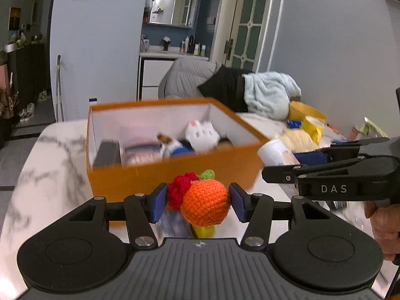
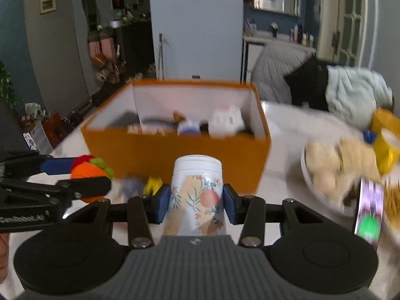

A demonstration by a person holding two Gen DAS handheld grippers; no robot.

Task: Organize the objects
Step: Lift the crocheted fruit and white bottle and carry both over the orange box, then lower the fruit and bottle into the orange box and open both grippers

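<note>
My left gripper (image 1: 197,203) is shut on a crocheted orange-and-red fruit toy (image 1: 203,203), held above the marble table in front of the orange box (image 1: 172,178). My right gripper (image 2: 196,200) is shut on a white jar with a peach print (image 2: 196,195), upright, also just in front of the orange box (image 2: 175,160). The box is open and holds a white bunny figure (image 1: 202,135), a dark flat item and other small things. The right gripper with the jar (image 1: 275,152) shows at the right of the left wrist view. The left gripper with the toy (image 2: 87,175) shows at the left of the right wrist view.
A yellow item (image 2: 153,185) and a grey one (image 2: 131,185) lie on the table (image 1: 50,175) before the box. At the right are a plate of cream plush things (image 2: 337,165), a yellow cup (image 2: 388,150), a phone (image 2: 370,212). Clothes (image 1: 262,92) are piled behind.
</note>
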